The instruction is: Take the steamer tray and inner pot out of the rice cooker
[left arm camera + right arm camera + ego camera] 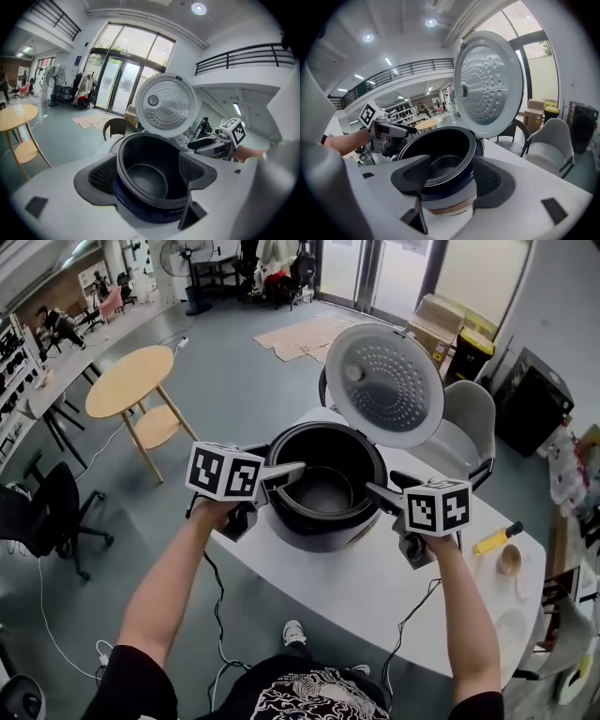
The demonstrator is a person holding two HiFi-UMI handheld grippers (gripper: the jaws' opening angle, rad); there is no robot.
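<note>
The dark rice cooker (323,521) stands on the white table with its lid (384,381) swung up and back. A black inner pot (323,486) sits inside it, and I see nothing in the pot. My left gripper (286,484) is at the cooker's left rim and my right gripper (380,498) is at its right rim. In the left gripper view the left gripper (149,176) stands open, and the pot (145,173) shows between its pads. The right gripper (452,180) is open too, framing the cooker's body (450,197). No steamer tray is in the cooker.
A yellow-handled tool (497,538), a small wooden bowl (509,561) and a pale dish (511,626) lie on the white table (356,587) at the right. A grey chair (469,423) stands behind the cooker. A round wooden side table (131,381) stands on the floor to the left.
</note>
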